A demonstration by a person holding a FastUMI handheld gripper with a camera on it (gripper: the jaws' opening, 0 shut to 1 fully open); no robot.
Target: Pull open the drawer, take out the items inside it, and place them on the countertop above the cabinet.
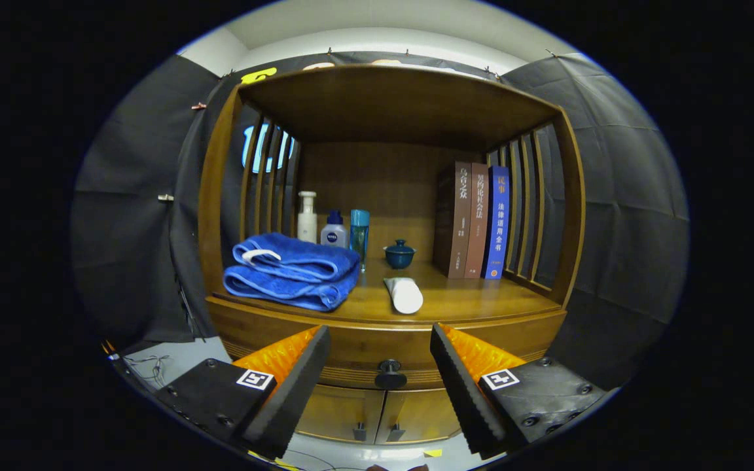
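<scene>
Knob [389, 374] between open gripper [380, 350] fingers (drawer [383, 356] prob. closed).

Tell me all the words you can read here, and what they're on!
"乌合之众": brown book spine.
"民事 法律适用全书": blue book spine.
Middle book, small bottle: too blurred to read.
Open tongs, drawer knob between them: square markers, no words.

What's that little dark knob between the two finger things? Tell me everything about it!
The drawer knob is small, round and dark, like metal or painted wood, sticking out from the middle of the closed wooden drawer. It sits in the gap between the open tool's fingers, beyond their tips. Nothing touches it.
</scene>
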